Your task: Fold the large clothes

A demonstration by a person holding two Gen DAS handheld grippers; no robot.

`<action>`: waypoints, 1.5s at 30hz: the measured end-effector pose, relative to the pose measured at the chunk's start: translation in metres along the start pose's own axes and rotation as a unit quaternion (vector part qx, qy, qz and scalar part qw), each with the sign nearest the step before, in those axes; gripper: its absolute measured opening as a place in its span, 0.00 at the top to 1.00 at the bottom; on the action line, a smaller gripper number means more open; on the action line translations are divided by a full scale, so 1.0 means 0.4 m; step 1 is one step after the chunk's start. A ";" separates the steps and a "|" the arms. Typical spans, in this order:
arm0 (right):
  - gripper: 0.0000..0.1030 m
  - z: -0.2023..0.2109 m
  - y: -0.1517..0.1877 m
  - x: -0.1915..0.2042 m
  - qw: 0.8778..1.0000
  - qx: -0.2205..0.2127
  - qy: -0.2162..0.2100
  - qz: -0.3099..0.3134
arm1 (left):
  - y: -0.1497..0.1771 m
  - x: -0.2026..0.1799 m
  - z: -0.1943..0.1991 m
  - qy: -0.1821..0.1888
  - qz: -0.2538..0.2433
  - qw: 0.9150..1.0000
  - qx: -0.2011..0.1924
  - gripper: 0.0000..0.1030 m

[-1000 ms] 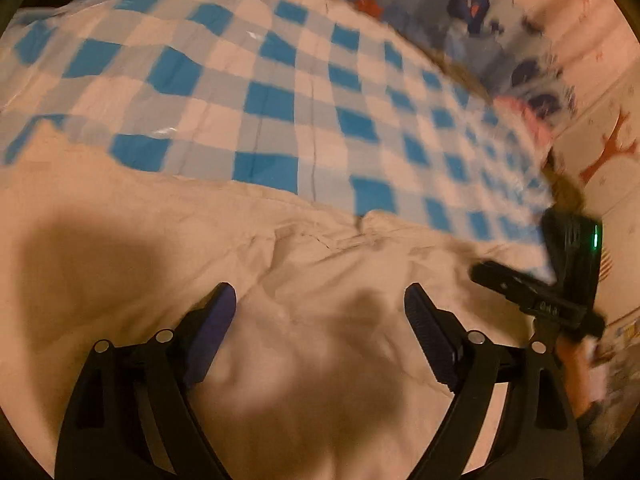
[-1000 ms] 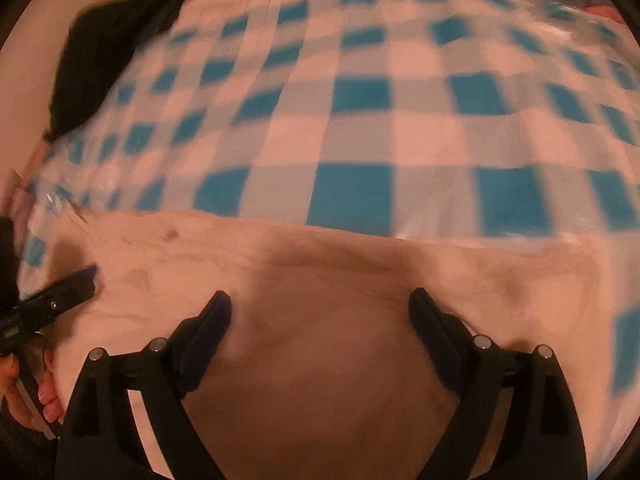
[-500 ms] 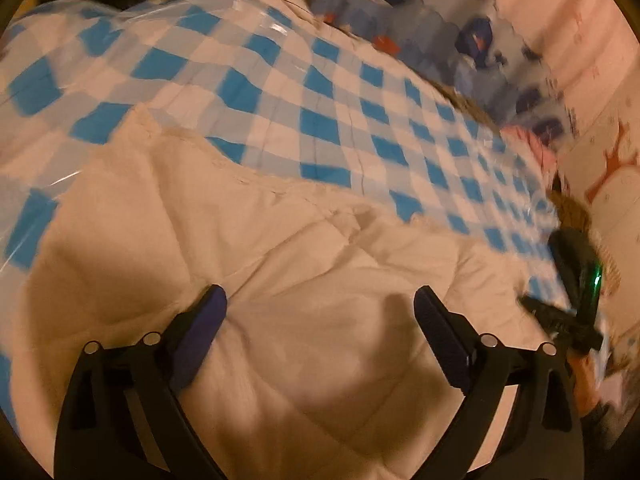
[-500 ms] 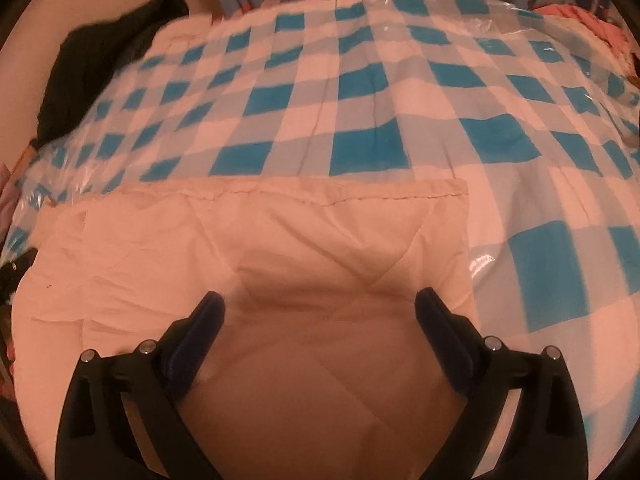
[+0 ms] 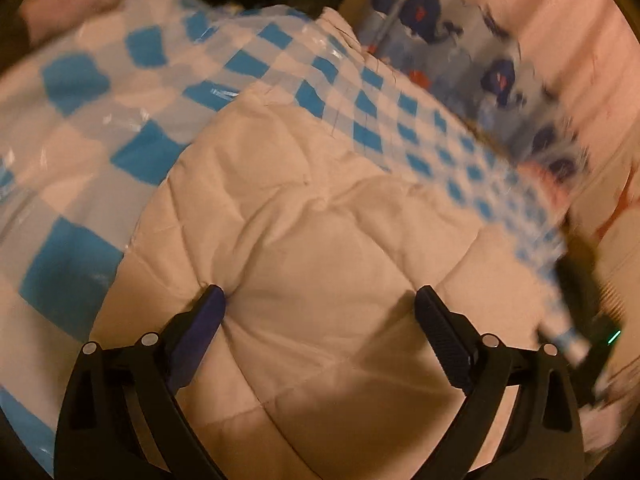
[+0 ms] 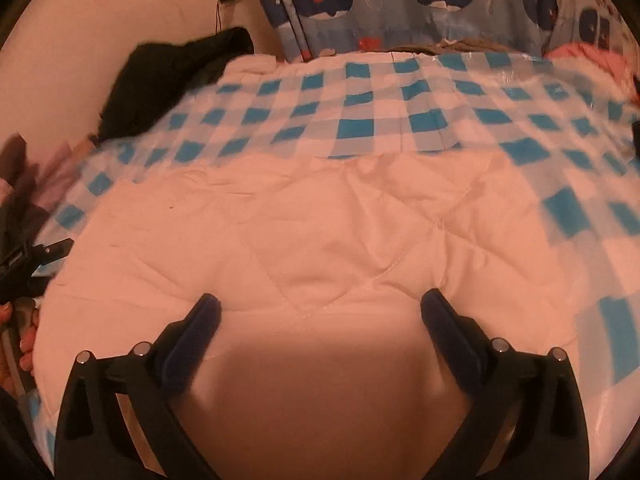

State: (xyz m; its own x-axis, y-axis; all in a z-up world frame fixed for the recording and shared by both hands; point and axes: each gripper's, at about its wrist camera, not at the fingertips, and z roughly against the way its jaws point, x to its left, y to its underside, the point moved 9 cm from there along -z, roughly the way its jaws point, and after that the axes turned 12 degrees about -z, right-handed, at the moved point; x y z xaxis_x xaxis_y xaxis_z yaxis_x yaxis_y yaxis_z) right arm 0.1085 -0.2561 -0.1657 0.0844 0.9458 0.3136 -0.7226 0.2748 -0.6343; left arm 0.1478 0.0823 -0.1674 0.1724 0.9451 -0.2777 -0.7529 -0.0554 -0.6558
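Observation:
A cream quilted cloth [image 5: 328,240] lies folded flat on a blue-and-white checked sheet [image 5: 80,152]. My left gripper [image 5: 320,298] hovers low over it, jaws wide, and its left fingertip [image 5: 214,304] dents the fabric. Nothing is pinched between the pads. The same cream quilted cloth [image 6: 320,232] fills the lower half of the right wrist view. Above it my right gripper [image 6: 320,300] is opening its jaws, and the pads press on nothing. The checked sheet [image 6: 360,120] stretches beyond the cloth's far edge.
A black garment [image 6: 172,80] lies at the bed's far left corner. A whale-print curtain [image 6: 380,4] hangs behind the bed. A pink cloth [image 6: 588,56] sits at the far right. A person's fingers [image 6: 26,350] show at the left edge.
Both grippers have drawn back across the cream cloth, so more of it and its far edge show. Both pairs of jaws stand wider. The left view has swung round.

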 end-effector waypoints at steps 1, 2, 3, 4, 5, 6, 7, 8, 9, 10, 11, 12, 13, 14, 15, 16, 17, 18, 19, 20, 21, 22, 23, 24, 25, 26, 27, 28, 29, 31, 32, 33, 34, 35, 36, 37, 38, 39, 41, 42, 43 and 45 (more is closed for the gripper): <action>0.06 0.010 -0.003 0.002 1.000 0.014 0.011 0.001 | 0.000 -0.001 0.005 -0.008 -0.002 1.000 0.000 0.11; 0.07 0.034 -0.008 0.009 1.000 0.017 0.026 0.001 | -0.002 0.000 0.015 -0.013 0.001 1.000 0.000 0.11; 0.07 0.072 -0.016 0.029 1.000 0.003 0.016 0.001 | -0.003 -0.002 0.038 -0.012 0.019 1.000 -0.007 0.11; 0.07 0.095 -0.015 0.051 1.000 -0.013 -0.003 0.005 | -0.006 -0.011 0.064 0.003 0.036 0.999 -0.020 0.11; 0.07 0.132 -0.009 0.097 0.999 -0.032 -0.018 0.027 | -0.013 -0.025 0.087 0.018 0.043 0.998 -0.035 0.11; 0.07 0.152 0.007 0.149 0.997 -0.039 -0.025 0.060 | -0.026 -0.051 0.113 0.032 0.034 0.997 -0.059 0.11; 0.07 0.151 0.020 0.187 0.995 -0.037 -0.029 0.087 | -0.040 -0.080 0.133 0.037 0.009 0.996 -0.080 0.11; 0.07 0.144 0.037 0.218 0.993 -0.032 -0.028 0.109 | -0.045 -0.099 0.141 0.036 -0.010 0.995 -0.091 0.11; 0.07 0.125 0.058 0.244 0.991 -0.023 -0.023 0.131 | -0.045 -0.125 0.138 0.034 -0.040 0.994 -0.095 0.11; 0.07 0.074 0.097 0.251 0.989 0.003 -0.004 0.146 | -0.037 -0.134 0.122 0.033 -0.051 0.995 -0.084 0.10; 0.07 0.020 0.133 0.234 0.990 0.029 0.010 0.140 | -0.029 -0.135 0.101 0.030 -0.054 0.996 -0.070 0.10; 0.06 -0.010 0.155 0.222 0.991 0.027 0.001 0.129 | -0.011 -0.128 0.066 0.027 -0.051 0.997 -0.044 0.10; 0.06 -0.015 0.159 0.216 0.992 0.018 -0.010 0.124 | 0.003 -0.124 0.036 0.027 -0.053 0.998 -0.023 0.11; 0.06 -0.013 0.156 0.217 0.992 0.029 -0.006 0.121 | 0.005 -0.123 0.026 0.022 -0.058 0.998 -0.019 0.10; 0.07 -0.008 0.152 0.219 0.992 0.041 0.001 0.118 | 0.004 -0.125 0.022 0.015 -0.065 0.998 -0.018 0.10; 0.07 0.010 0.142 0.225 0.993 0.055 0.005 0.105 | 0.005 -0.127 0.020 0.011 -0.068 0.997 -0.015 0.10; 0.07 0.042 0.121 0.245 0.995 0.046 -0.016 0.092 | 0.005 -0.127 0.018 0.011 -0.068 0.998 -0.012 0.10; 0.07 0.065 0.102 0.264 0.995 0.028 -0.029 0.089 | 0.004 -0.126 0.017 0.012 -0.066 0.998 -0.012 0.09; 0.07 0.091 0.056 0.293 0.995 -0.006 -0.031 0.095 | 0.003 -0.127 0.016 0.013 -0.064 0.998 -0.011 0.08; 0.07 0.093 0.033 0.307 0.994 -0.016 -0.032 0.098 | 0.001 -0.125 0.011 0.014 -0.063 0.998 -0.010 0.08; 0.07 0.084 0.002 0.325 0.994 -0.022 -0.033 0.098 | 0.001 -0.126 0.008 0.014 -0.063 0.998 -0.009 0.08; 0.07 0.057 -0.034 0.342 0.995 -0.025 -0.030 0.094 | 0.003 -0.127 0.008 0.012 -0.065 0.998 -0.009 0.08; 0.07 0.026 -0.058 0.351 0.995 -0.026 -0.024 0.089 | 0.003 -0.127 0.007 0.011 -0.066 0.998 -0.009 0.08; 0.07 -0.036 -0.075 0.349 0.996 -0.017 -0.009 0.086 | 0.003 -0.128 0.008 0.010 -0.068 0.998 -0.009 0.08; 0.07 -0.099 -0.072 0.328 0.996 0.004 0.013 0.085 | 0.003 -0.126 0.006 0.009 -0.070 0.997 -0.009 0.08; 0.06 -0.185 -0.040 0.298 0.996 0.050 0.022 0.073 | 0.003 -0.126 0.006 0.009 -0.071 0.997 -0.009 0.08; 0.05 -0.228 -0.022 0.276 0.996 0.074 0.006 0.050 | 0.000 -0.132 0.007 0.014 -0.078 0.997 -0.016 0.08; 0.05 -0.250 -0.019 0.258 0.996 0.087 -0.008 0.022 | -0.001 -0.137 0.003 0.011 -0.089 0.996 -0.016 0.08; 0.05 -0.251 -0.020 0.260 0.995 0.097 -0.007 0.024 | 0.001 -0.136 -0.002 0.008 -0.093 0.996 -0.012 0.08; 0.07 -0.222 -0.024 0.263 0.993 0.115 -0.005 0.032 | 0.007 -0.136 -0.011 0.001 -0.098 0.995 -0.006 0.08; 0.07 -0.188 -0.034 0.260 0.994 0.105 -0.003 0.033 | 0.008 -0.135 -0.010 0.001 -0.099 0.995 -0.006 0.08; 0.07 -0.144 -0.049 0.256 0.996 0.085 -0.003 0.031 | 0.007 -0.134 -0.007 0.003 -0.096 0.995 -0.007 0.08; 0.07 -0.079 -0.066 0.242 0.998 0.048 -0.006 0.029 | 0.006 -0.131 -0.005 0.006 -0.091 0.996 -0.007 0.08; 0.07 -0.019 -0.074 0.209 1.000 0.011 0.006 0.029 | 0.004 -0.128 -0.004 0.010 -0.087 0.996 -0.008 0.08; 0.07 0.022 -0.070 0.159 0.999 -0.028 0.030 0.030 | 0.004 -0.127 -0.005 0.011 -0.086 0.996 -0.008 0.08; 0.07 0.023 -0.051 0.092 0.997 -0.041 0.067 0.029 | 0.003 -0.127 -0.007 0.009 -0.087 0.996 -0.009 0.08; 0.07 -0.024 -0.004 0.027 0.996 0.000 0.088 0.029 | 0.005 -0.129 -0.009 0.006 -0.091 0.996 -0.011 0.08; 0.06 -0.047 0.017 0.008 0.997 0.022 0.063 0.029 | 0.006 -0.138 -0.007 0.014 -0.095 0.995 -0.014 0.08; 0.07 -0.038 0.010 0.010 0.997 0.037 0.065 0.032 | 0.012 -0.145 -0.003 0.003 -0.111 0.994 -0.018 0.08; 0.07 -0.031 0.005 0.027 0.994 0.051 0.085 0.048 | 0.018 -0.142 0.000 -0.004 -0.120 0.993 -0.015 0.08; 0.07 -0.004 -0.001 0.058 0.995 0.054 0.077 0.045 | 0.019 -0.136 0.012 -0.003 -0.118 0.993 -0.012 0.08; 0.07 0.086 0.016 0.142 0.998 0.054 -0.038 0.004 | 0.010 -0.108 0.048 0.002 -0.090 0.996 -0.016 0.08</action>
State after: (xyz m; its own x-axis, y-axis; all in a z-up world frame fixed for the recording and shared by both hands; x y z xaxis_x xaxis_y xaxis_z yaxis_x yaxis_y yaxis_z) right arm 0.0851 -0.2065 -0.1275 0.0278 0.9308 0.3644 -0.7936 0.2422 -0.5582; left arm 0.1251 0.0473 -0.1446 0.3056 0.9391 -0.1574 -0.6895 0.1043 -0.7167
